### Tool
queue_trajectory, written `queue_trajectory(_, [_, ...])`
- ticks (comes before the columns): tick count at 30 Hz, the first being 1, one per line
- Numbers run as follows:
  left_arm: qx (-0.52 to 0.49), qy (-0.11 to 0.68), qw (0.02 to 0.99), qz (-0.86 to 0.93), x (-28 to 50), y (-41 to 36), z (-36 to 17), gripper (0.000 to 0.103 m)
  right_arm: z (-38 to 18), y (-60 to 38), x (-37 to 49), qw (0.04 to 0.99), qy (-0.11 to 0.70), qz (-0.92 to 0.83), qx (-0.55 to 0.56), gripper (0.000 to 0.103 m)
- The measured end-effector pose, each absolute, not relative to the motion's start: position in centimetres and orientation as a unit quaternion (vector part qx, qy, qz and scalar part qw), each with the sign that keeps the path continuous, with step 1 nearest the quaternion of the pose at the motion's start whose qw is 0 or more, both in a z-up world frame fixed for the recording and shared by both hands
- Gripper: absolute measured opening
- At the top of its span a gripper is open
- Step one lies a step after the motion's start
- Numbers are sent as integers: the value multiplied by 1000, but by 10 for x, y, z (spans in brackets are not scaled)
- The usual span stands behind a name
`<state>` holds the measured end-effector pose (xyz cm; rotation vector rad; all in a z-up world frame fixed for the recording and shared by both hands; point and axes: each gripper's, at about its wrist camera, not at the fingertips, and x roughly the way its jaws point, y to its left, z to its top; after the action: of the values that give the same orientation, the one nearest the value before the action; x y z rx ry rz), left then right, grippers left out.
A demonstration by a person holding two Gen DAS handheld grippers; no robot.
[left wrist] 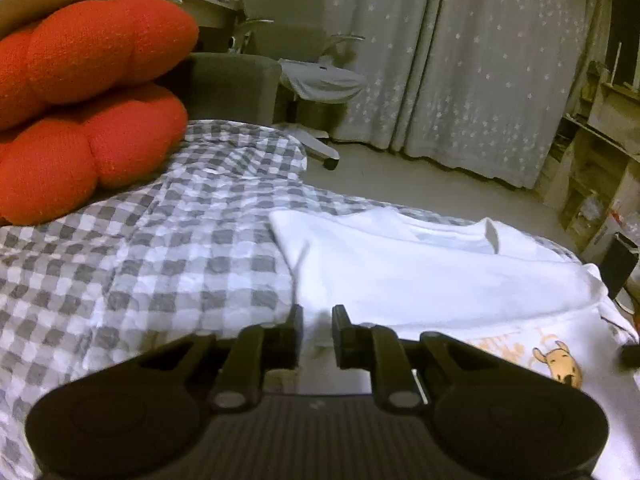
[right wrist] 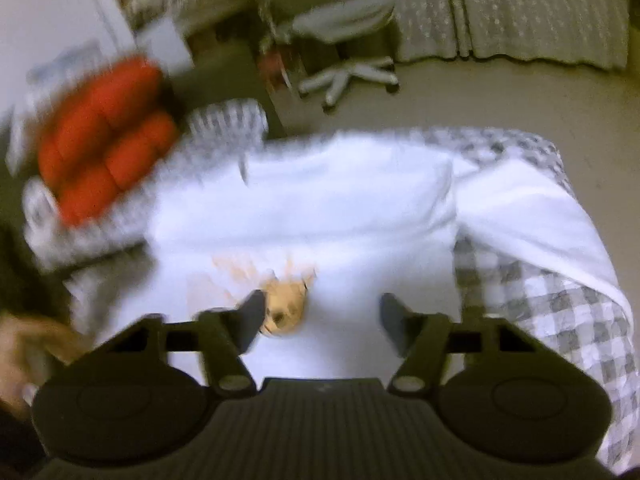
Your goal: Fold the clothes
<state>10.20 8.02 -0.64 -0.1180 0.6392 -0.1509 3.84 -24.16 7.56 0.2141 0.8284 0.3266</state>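
Observation:
A white T-shirt [left wrist: 420,276] with a yellow bear print [left wrist: 560,364] lies on the grey-and-white checked bed cover [left wrist: 160,248], its upper part folded over. My left gripper [left wrist: 317,322] sits low at the shirt's left edge. Its fingers stand close together with white cloth in the narrow gap. In the blurred right wrist view, my right gripper [right wrist: 322,316] hangs open above the T-shirt [right wrist: 320,208], just in front of the bear print [right wrist: 286,304], holding nothing. One white sleeve [right wrist: 532,216] spreads out to the right over the checked bed cover [right wrist: 560,320].
A red puffy cushion [left wrist: 92,100] lies at the bed's far left, and shows as a blurred red cushion [right wrist: 104,144] from the right. Beyond the bed stand an office chair [left wrist: 312,60], star-patterned curtains [left wrist: 480,60] and cluttered shelves [left wrist: 592,160]. A hand [right wrist: 24,352] shows at the lower left.

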Motion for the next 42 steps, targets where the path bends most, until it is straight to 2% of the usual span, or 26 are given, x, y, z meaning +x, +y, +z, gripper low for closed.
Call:
queue_trajectory(3, [-47,311,946,-75,99,77,-8,16,68,-229,35,894,411,166,64,38])
queue_trajectory(5, [-43,315,946,-68,99,77,-9,17,62,-221,33,891,418,171,37,43])
queue_trajectory(14, [-50,301,950,-62,76,75,8,19,41,-192,22,872,445,194,-65,43])
queue_trajectory(23, [-17,335,939,-70,67,42,-6,19,43,-224,20,870,447,209,-16,41])
queue_trajectory(27, [-25,339,938,-67,66,42,-10,20,41,-254,30,882,435,170,61,43])
queue_trajectory(30, [-33,332,941,-61,66,44,-8,26,40,-277,37,887,424,138,120,50])
queue_trajectory(42, [-42,340,939,-40,71,51,-14,26,28,-364,61,876,359,17,321,51])
